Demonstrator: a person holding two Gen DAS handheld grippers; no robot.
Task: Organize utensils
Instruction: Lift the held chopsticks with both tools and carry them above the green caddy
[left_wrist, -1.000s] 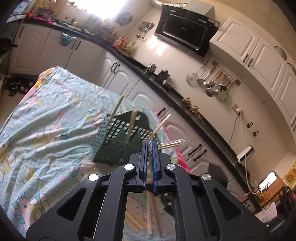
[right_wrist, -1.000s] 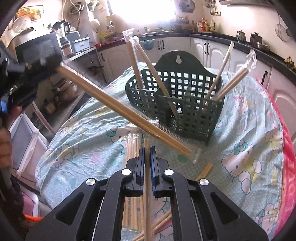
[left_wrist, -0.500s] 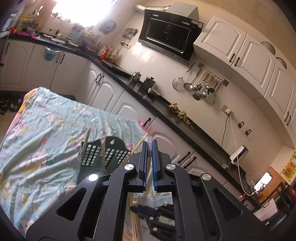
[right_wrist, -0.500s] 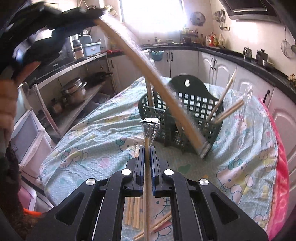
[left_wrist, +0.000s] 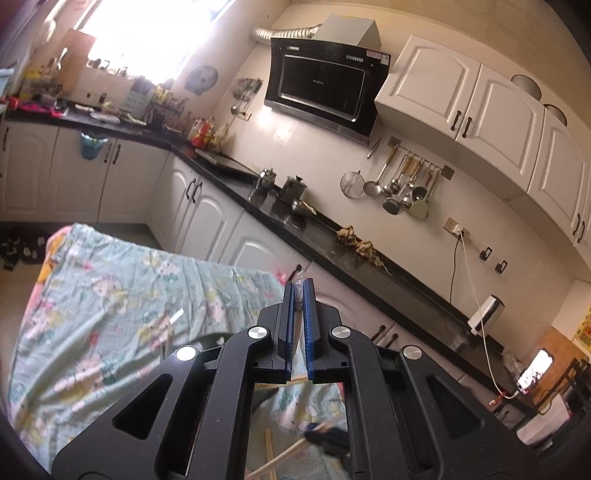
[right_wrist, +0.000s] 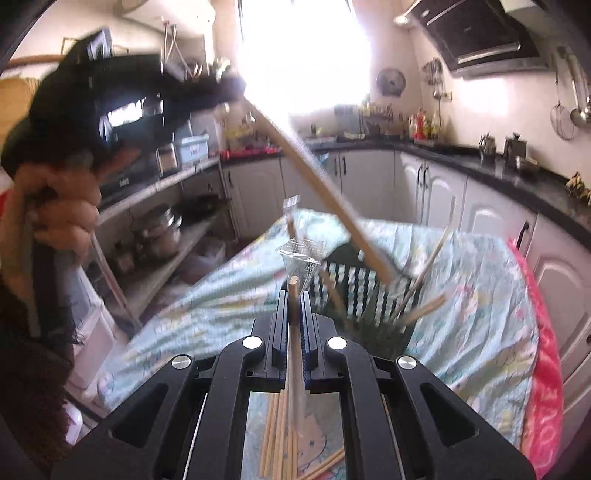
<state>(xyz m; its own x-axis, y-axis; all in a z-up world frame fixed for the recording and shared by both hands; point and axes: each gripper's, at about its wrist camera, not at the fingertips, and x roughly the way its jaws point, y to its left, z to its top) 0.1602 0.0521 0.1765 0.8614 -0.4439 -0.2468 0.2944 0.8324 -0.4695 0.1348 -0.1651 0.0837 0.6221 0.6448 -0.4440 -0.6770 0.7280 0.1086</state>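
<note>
With the left tongs (left_wrist: 299, 291) clamped on a wrapped chopstick pair (right_wrist: 317, 192) slanting down into the green basket (right_wrist: 369, 291) on the table (right_wrist: 480, 314), and the right tongs (right_wrist: 294, 295) clamped on another pair (right_wrist: 293, 291), the long sticks could cross and tip the light basket.

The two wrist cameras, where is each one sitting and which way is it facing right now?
Left wrist: sits on the left gripper, tilted up toward the kitchen counter and range hood; only its own black fingers show.
Right wrist: sits on the right gripper, facing the green basket on the tablecloth; the left hand shows at left.
Shared: tablecloth, hood, counter; each gripper clamps wrapped chopsticks.
</note>
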